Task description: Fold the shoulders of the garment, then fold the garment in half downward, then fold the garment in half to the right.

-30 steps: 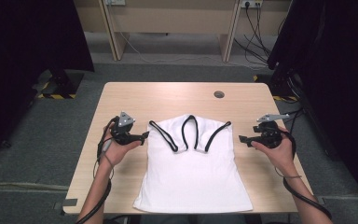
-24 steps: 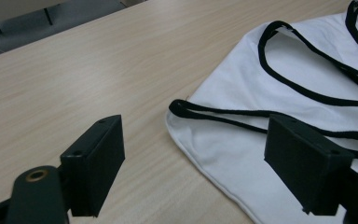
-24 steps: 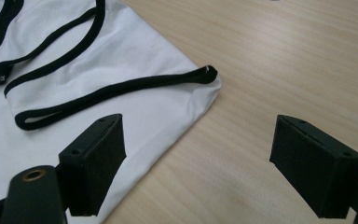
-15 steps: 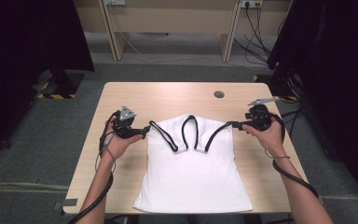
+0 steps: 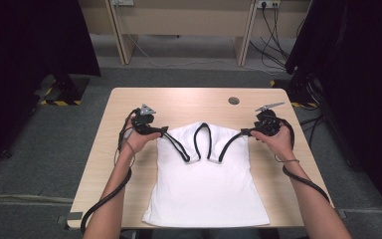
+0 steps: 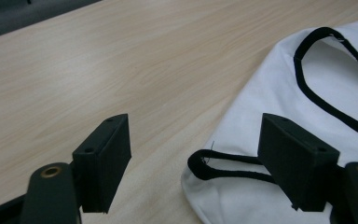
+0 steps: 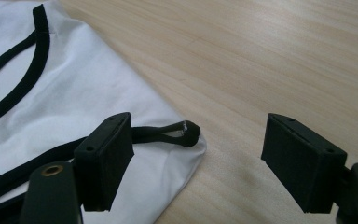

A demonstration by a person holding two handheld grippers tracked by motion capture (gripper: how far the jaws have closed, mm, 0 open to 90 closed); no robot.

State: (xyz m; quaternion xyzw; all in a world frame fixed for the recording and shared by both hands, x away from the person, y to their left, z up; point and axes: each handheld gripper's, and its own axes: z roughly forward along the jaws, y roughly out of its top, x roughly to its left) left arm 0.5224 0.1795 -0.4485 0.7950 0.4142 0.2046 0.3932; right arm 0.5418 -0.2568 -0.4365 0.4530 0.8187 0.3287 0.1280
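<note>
Both pairs of jaws stand released and have just been narrowing, left gripper [image 6: 196, 163] and right gripper [image 7: 198, 161] each straddling a shoulder tip of the white top [image 5: 206, 194], flat mid-worktop [image 5: 179, 102]. Light, limp cotton: pinch the black-trimmed strap loops.

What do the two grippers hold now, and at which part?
Nothing. The left gripper and right gripper have been closing, jaws open around the shoulder corners of the white top, not pressing.
</note>
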